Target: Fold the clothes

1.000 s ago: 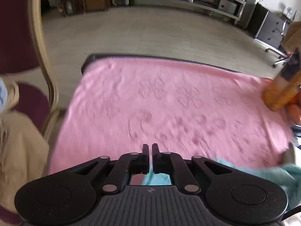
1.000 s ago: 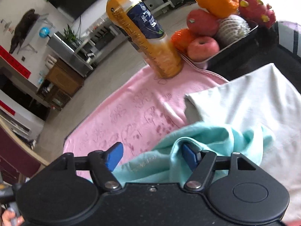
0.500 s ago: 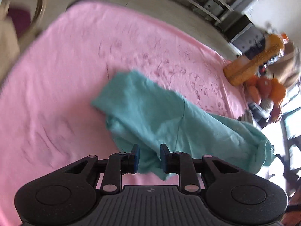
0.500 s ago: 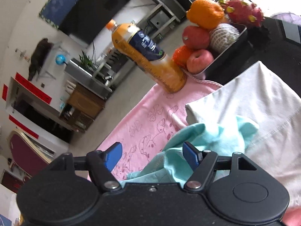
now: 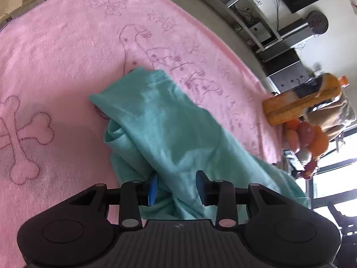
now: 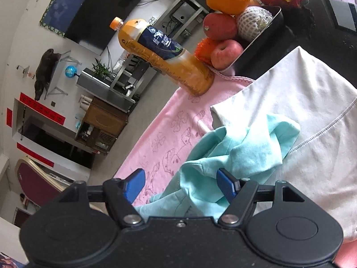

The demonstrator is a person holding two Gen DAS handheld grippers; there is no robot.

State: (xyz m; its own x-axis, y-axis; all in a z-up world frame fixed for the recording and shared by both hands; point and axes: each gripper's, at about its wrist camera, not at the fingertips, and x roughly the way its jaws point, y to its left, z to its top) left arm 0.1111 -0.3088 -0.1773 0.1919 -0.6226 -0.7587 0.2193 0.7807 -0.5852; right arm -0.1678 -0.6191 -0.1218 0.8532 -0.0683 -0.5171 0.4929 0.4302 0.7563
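Note:
A crumpled teal garment [image 5: 169, 134] lies on the pink blanket [image 5: 55, 67]. My left gripper [image 5: 177, 187] is open right over the garment's near end, with cloth running between the blue pads [image 5: 152, 186]. In the right wrist view the teal garment [image 6: 234, 154] lies bunched partly on a folded white garment [image 6: 312, 138]. My right gripper [image 6: 180, 185] is open above its near edge, with cloth between the spread blue pads [image 6: 225, 184].
An orange juice bottle [image 6: 165, 55] stands at the blanket's far edge beside a dark tray of fruit [image 6: 256, 44]. The bottle [image 5: 301, 102] and fruit also show at right in the left wrist view. A maroon chair [image 6: 35, 178] stands off the table's far side.
My left gripper was shut a second ago, then swung over the teal garment and opened wider around it. My right gripper stayed open and tilted a little over the cloth.

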